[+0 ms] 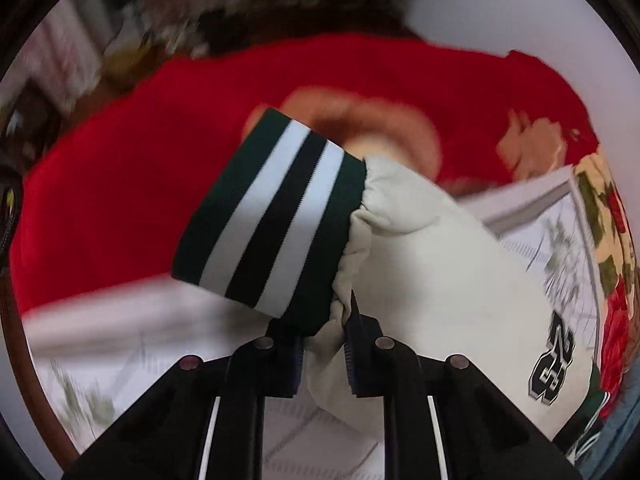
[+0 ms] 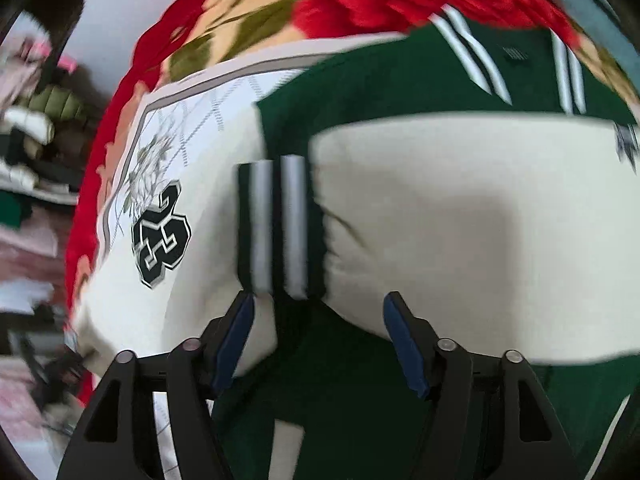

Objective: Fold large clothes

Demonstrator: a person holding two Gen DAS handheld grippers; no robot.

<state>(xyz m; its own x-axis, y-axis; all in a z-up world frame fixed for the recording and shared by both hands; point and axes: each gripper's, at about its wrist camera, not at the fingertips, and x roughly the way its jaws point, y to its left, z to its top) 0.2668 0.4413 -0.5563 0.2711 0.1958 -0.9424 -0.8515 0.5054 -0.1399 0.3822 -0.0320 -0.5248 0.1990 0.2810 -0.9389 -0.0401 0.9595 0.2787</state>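
A varsity jacket with a dark green body [image 2: 380, 88] and cream sleeves lies on a bed. My left gripper [image 1: 324, 344] is shut on a cream sleeve [image 1: 420, 264] just behind its green-and-white striped cuff [image 1: 272, 216], and the cuff sticks up ahead of the fingers. A black "23" patch [image 1: 554, 360] shows on that sleeve further right. My right gripper [image 2: 318, 312] is open, its blue pads [image 2: 236, 336] wide apart over the jacket. The other sleeve [image 2: 460, 220] lies across the green body, its striped cuff [image 2: 280, 224] ending between the fingertips. The "23" patch [image 2: 160, 236] lies to the left.
Under the jacket is a white sheet [image 2: 192, 120] with a grey flower print, bordered by a red-and-cream floral blanket [image 2: 280, 0]. A blurred red cloth mass [image 1: 140, 180] fills the far side of the left wrist view. Clutter [image 2: 32, 140] lies beyond the bed's left edge.
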